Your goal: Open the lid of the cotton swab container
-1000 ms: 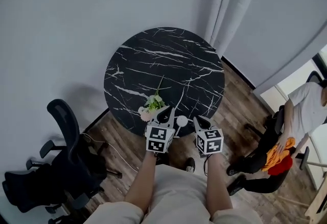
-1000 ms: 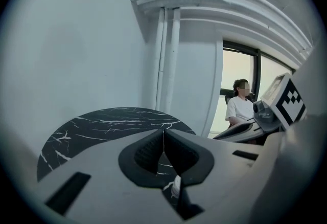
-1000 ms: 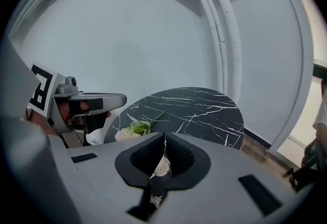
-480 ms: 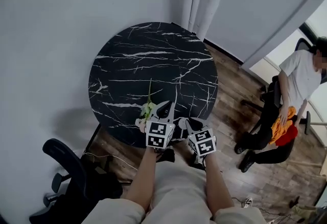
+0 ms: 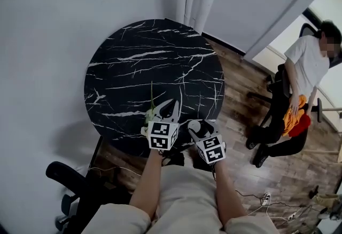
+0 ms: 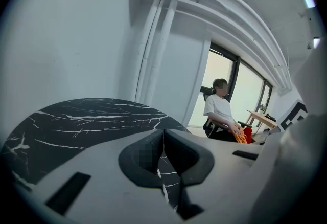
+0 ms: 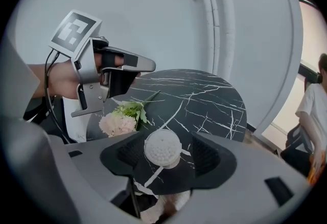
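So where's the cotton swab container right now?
The cotton swab container stands on the marble table in the right gripper view, between the jaws of the right gripper, which have just been opening; the pink flower lies to its left.

Right gripper (image 7: 166,154) jaws have just been opening. It has shifted in from off the near edge of the table (image 5: 155,67) and now straddles the cotton swab container (image 7: 162,147) on that edge, pads clear of it. Left gripper (image 5: 170,106) has dropped and pushed further in over the table.
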`<state>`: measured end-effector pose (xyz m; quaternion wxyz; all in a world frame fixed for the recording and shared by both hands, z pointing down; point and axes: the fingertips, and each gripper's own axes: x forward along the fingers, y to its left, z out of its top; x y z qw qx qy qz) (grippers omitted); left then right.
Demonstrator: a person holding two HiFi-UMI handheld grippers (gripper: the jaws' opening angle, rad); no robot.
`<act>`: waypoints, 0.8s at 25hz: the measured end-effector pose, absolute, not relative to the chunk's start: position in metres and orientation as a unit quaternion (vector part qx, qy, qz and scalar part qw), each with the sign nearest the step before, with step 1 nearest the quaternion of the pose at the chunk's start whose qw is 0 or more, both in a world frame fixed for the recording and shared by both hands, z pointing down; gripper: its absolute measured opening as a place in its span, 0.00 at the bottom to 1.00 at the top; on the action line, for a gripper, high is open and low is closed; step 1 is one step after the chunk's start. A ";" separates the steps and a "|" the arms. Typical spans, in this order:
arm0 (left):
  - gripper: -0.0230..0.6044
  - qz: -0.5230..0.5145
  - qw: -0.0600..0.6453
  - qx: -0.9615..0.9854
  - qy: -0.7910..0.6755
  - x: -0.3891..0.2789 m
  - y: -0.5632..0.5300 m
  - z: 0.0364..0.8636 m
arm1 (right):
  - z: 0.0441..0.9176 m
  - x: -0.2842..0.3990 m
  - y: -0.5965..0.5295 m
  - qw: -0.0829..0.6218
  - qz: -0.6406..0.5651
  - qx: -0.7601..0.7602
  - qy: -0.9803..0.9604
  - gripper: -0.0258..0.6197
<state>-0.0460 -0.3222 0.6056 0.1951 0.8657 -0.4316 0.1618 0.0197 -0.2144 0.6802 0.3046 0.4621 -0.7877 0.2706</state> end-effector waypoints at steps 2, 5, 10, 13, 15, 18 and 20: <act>0.07 0.160 0.192 0.867 -0.431 -0.050 -0.323 0.603 | 0.681 0.015 -0.219 0.307 0.267 0.464 -0.787 0.47; 0.07 0.155 0.193 0.866 -0.434 -0.060 -0.324 0.602 | 0.686 0.008 -0.221 0.325 0.255 0.470 -0.780 0.50; 0.07 0.160 0.187 0.865 -0.438 -0.079 -0.324 0.601 | 0.707 0.003 -0.218 0.351 0.262 0.472 -0.765 0.50; 0.07 0.157 0.189 0.863 -0.442 -0.086 -0.324 0.600 | 0.713 0.003 -0.217 0.355 0.257 0.483 -0.758 0.50; 0.07 0.153 0.190 0.861 -0.447 -0.090 -0.325 0.597 | 0.712 0.006 -0.221 0.348 0.257 0.496 -0.753 0.50; 0.07 0.149 0.186 0.862 -0.447 -0.089 -0.327 0.593 | 0.700 0.015 -0.233 0.330 0.247 0.512 -0.753 0.50; 0.07 0.148 0.182 0.866 -0.442 -0.084 -0.327 0.590 | 0.687 0.023 -0.242 0.312 0.242 0.525 -0.753 0.50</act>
